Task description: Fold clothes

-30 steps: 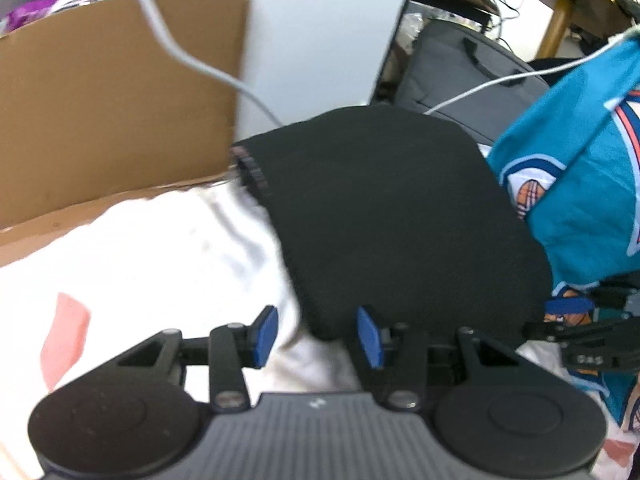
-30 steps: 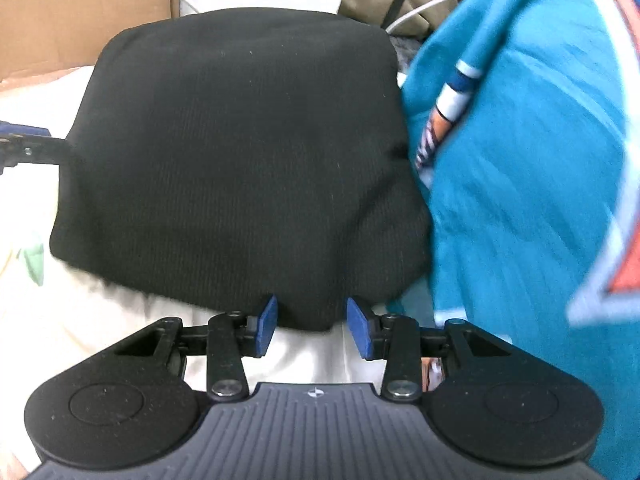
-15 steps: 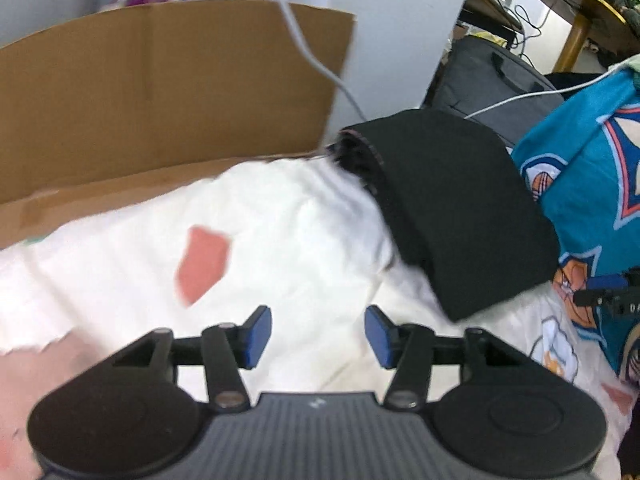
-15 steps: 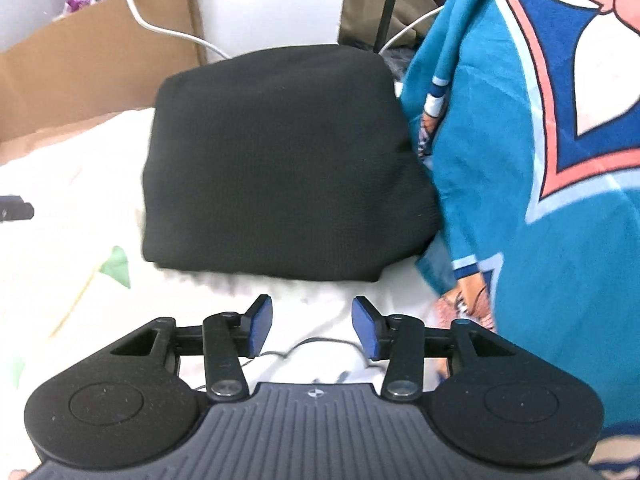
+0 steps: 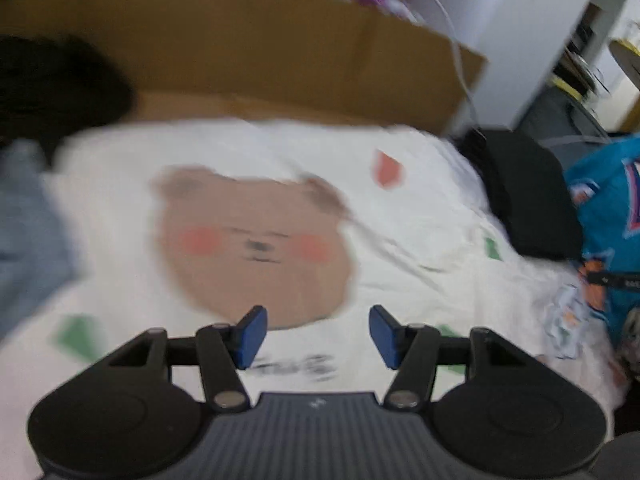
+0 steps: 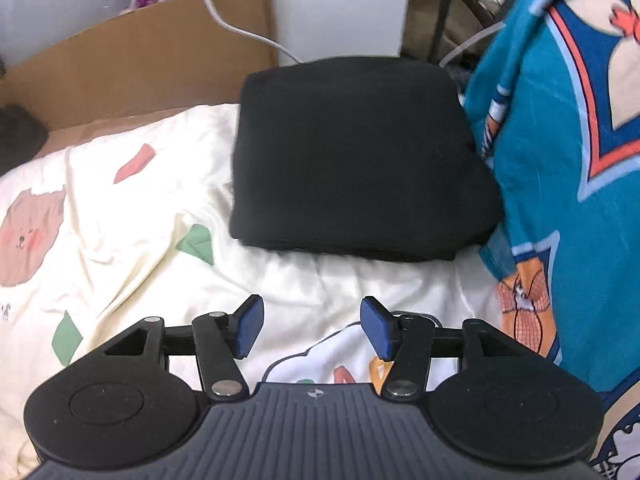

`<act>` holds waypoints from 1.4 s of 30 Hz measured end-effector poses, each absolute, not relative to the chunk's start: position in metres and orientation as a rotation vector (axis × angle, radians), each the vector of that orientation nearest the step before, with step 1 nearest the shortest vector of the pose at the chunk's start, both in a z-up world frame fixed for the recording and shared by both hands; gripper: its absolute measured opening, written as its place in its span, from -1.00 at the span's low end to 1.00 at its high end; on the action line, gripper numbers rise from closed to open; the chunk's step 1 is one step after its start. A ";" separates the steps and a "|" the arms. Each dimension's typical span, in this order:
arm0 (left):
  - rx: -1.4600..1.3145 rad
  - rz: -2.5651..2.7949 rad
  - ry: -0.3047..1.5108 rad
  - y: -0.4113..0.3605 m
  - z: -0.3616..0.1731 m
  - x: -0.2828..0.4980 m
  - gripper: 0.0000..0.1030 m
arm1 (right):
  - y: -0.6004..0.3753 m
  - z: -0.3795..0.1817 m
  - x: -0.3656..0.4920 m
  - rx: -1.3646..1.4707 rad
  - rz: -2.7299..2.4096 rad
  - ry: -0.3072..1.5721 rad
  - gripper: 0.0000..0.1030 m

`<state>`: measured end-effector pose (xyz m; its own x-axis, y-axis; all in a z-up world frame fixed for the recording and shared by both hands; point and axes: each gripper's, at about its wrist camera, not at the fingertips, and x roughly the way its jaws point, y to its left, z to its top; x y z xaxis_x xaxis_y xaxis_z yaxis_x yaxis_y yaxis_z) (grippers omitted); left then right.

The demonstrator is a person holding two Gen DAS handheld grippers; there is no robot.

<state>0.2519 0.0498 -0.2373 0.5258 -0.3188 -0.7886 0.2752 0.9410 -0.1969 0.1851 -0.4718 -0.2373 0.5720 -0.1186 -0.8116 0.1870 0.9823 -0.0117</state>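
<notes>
A folded black garment [image 6: 356, 156] lies on a white bed cover with a bear print [image 6: 132, 216], and shows small at the right of the left wrist view [image 5: 528, 196]. My right gripper [image 6: 311, 328] is open and empty, hovering just short of the garment's near edge. My left gripper [image 5: 316, 336] is open and empty above the bear's face [image 5: 252, 244] on the cover [image 5: 420, 240], well left of the garment. A light blue garment [image 5: 28, 240] and a dark garment [image 5: 52, 88] lie blurred at the left.
A teal cartoon-print cloth [image 6: 560, 160] hangs along the right side, beside the black garment. A cardboard panel [image 5: 260, 56] stands behind the bed, with a white cable [image 6: 240, 28] and a white wall [image 6: 332, 4] beyond.
Both grippers have backed away from the black garment. The left one swung far to the left over the bear print; the right one pulled back a little. Both stayed open.
</notes>
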 end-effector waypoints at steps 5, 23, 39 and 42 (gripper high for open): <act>-0.044 -0.227 0.932 0.126 -0.185 0.224 0.16 | -0.469 -0.218 0.172 0.093 -0.149 0.900 0.22; -0.159 -0.173 0.766 0.220 -0.088 0.133 0.43 | -0.430 -0.095 0.097 0.111 -0.119 0.785 0.62; -0.225 -0.145 0.651 0.232 -0.055 0.041 0.65 | -0.362 -0.027 0.030 0.122 -0.039 0.671 0.79; -0.234 -0.150 0.628 0.231 -0.042 0.022 0.74 | -0.351 -0.016 0.020 0.119 -0.020 0.656 0.82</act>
<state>0.0217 0.2310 -0.0416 0.7994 -0.2086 -0.5634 0.0675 0.9630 -0.2608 0.0197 -0.3513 -0.0155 0.7927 0.0191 -0.6093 0.0558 0.9930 0.1037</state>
